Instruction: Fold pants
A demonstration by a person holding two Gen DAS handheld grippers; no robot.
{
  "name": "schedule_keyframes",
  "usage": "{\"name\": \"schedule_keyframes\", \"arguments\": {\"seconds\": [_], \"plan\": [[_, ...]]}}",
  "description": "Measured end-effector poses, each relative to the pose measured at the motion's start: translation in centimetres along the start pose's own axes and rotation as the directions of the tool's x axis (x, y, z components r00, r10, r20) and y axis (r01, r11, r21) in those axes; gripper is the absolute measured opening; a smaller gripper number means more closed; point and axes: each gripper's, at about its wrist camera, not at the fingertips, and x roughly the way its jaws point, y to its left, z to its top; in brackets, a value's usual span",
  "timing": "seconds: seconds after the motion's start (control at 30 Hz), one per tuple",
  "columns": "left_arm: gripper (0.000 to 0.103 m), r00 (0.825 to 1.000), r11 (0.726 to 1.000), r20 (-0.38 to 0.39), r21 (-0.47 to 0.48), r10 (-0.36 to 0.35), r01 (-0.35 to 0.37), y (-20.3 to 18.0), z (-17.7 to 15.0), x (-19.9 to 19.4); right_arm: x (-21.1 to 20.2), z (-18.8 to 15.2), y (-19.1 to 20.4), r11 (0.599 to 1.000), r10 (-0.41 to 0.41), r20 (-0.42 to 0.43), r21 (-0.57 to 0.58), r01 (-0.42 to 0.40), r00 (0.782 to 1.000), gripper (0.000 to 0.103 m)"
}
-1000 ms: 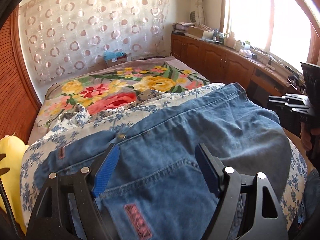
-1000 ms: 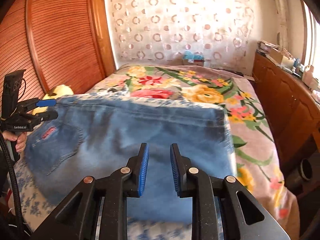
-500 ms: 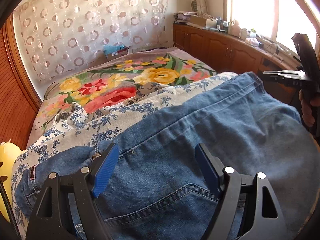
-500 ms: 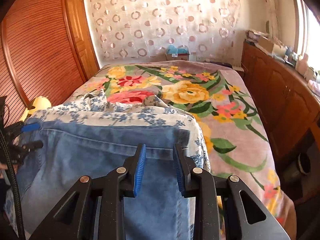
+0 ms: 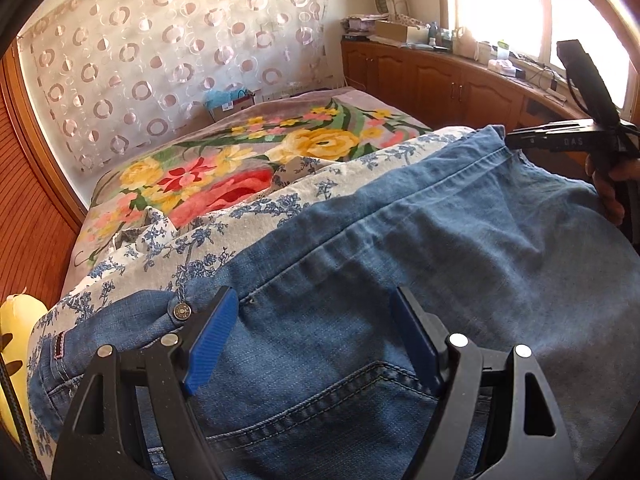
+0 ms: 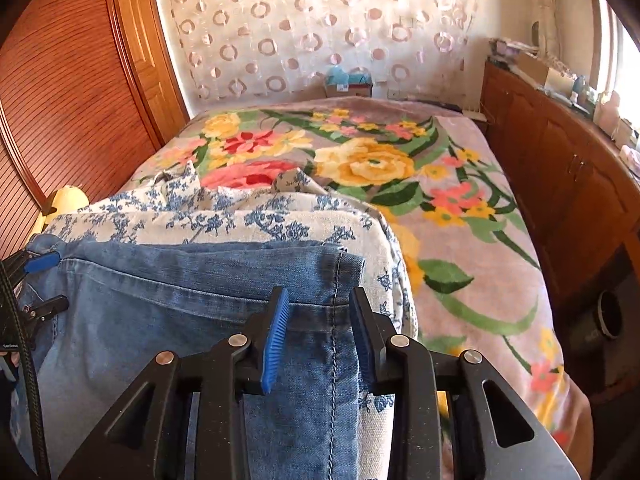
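The blue jeans [image 5: 420,264] lie across the near end of the bed on a blue-and-white floral cloth [image 5: 240,224]. In the left wrist view my left gripper [image 5: 316,340] is open wide, just above the waistband end by the metal button [image 5: 181,313] and back pocket. In the right wrist view my right gripper [image 6: 320,332] is open, its fingers straddling the hem end of the jeans [image 6: 192,296]. Each gripper shows at the edge of the other's view: the right one [image 5: 560,140] and the left one [image 6: 40,280].
A floral blanket [image 6: 400,160] covers the bed beyond the jeans. A wooden wardrobe [image 6: 72,92] stands on the left and a low wooden cabinet [image 6: 560,168] with clutter under the window on the right. A yellow object [image 5: 16,328] lies at the bed's left edge.
Both grippers moved back toward the near edge of the bed, so the jeans sit closer below them. The right gripper opened wider. The left stayed open.
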Motion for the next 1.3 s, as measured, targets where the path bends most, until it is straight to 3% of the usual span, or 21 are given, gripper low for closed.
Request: {"name": "schedule_keyframes", "arguments": {"seconds": [0.23, 0.53, 0.8, 0.9, 0.97, 1.13, 1.3], "plan": [[0.079, 0.998, 0.997, 0.022, -0.043, -0.059, 0.060, 1.1, 0.1, -0.9, 0.0, 0.9, -0.3, 1.000, 0.028, -0.041, 0.000, -0.028, 0.999, 0.032], [0.079, 0.996, 0.996, -0.005, -0.013, -0.084, 0.083, 1.7, 2.5, -0.6, 1.0, 1.5, -2.3, 0.998, 0.035, -0.070, 0.053, -0.032, 0.997, 0.037], [0.046, 0.987, 0.989, -0.065, -0.027, -0.149, 0.148, 1.9, 4.0, 2.3, 1.5, 1.7, -2.8, 0.993, 0.107, -0.077, 0.065, -0.102, 0.991, 0.036], [0.031, 0.982, 0.985, -0.072, -0.025, -0.172, 0.171, 1.7, 3.9, 2.6, 1.3, 1.5, -2.7, 0.992, 0.118, -0.071, 0.054, -0.114, 0.990, 0.012], [0.015, 0.981, 0.983, -0.073, -0.014, -0.182, 0.181, 1.4, 3.7, 2.5, 0.7, 1.4, -2.8, 0.992, 0.118, -0.051, 0.043, -0.115, 0.992, 0.007], [0.007, 0.982, 0.983, -0.037, 0.010, -0.185, 0.186, 1.0, 3.7, 1.1, -1.7, 1.3, -2.3, 0.993, 0.115, 0.044, 0.033, -0.117, 0.992, 0.005], [0.006, 0.983, 0.985, 0.072, -0.019, -0.171, 0.173, 2.0, 4.9, -1.8, -4.1, 1.7, -1.7, 0.995, 0.097, 0.131, 0.010, -0.099, 0.987, 0.004]]}}
